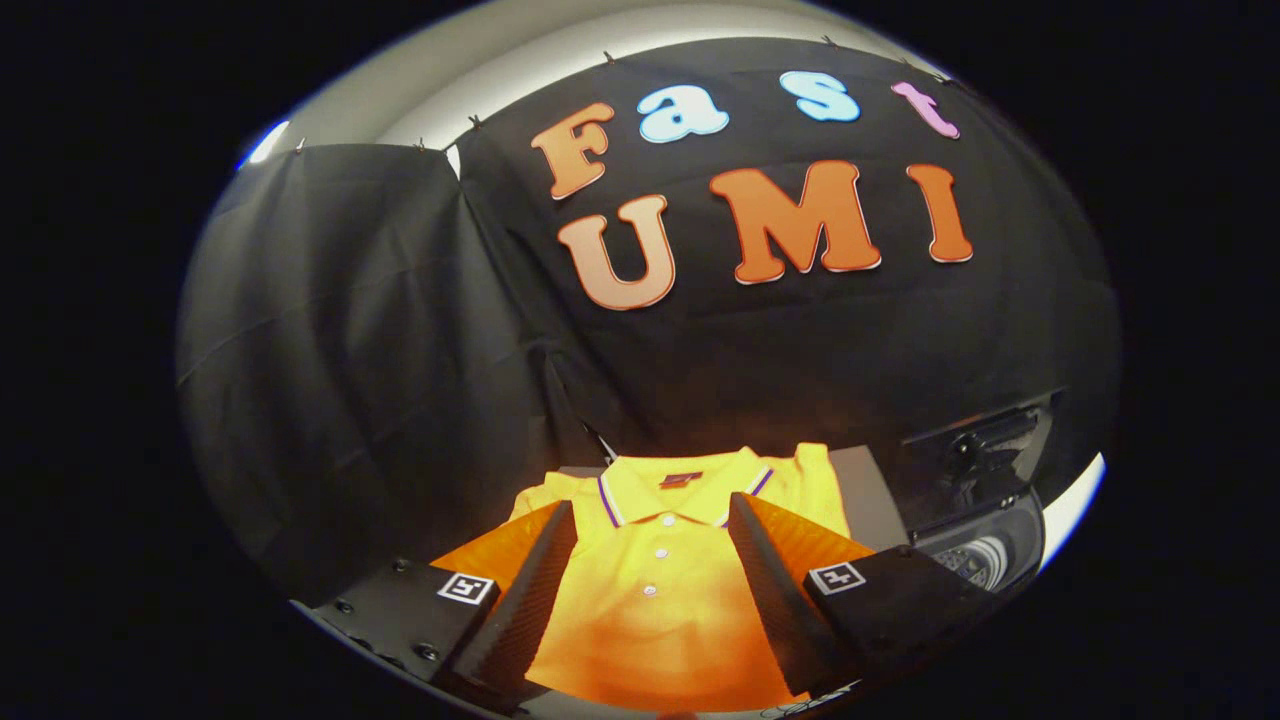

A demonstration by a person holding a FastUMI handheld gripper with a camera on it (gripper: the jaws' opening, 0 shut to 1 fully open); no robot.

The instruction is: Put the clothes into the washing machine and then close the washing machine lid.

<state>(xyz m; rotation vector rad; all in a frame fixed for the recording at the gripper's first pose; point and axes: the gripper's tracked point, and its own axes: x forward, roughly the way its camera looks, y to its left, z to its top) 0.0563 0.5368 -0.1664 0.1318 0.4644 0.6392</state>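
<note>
The two fingers of the gripper (650,530) sit nearest the camera, spread wide apart with nothing pinched between them, and they hover just over a yellow polo shirt (660,600) that lies flat and face up in the gap, its buttoned placket running down the middle between the fingers and its collar (680,482) just beyond their tips. The shirt rests on a grey surface (868,495), a bare strip of which shows beside its far shoulder. Off to the right of the fingers and well apart from the shirt stands the washing machine (985,560), its lid (985,450) raised upright and the drum open below it. My judgement is that the grasp has not yet begun, so the whole task remains ahead. The main risk I see is the pinch itself: a flat, thin garment offers little to bite, so the fingers may close on the top layer only, or slide off, leaving the shirt to hang unevenly. A trailing sleeve or hem could then drape over the rim of the opening and keep the lid from shutting. Swinging wide toward the machine might also knock the raised lid. Count: one shirt, one washing machine, one lid, one gripper with two fingers; three buttons show on the placket
</note>
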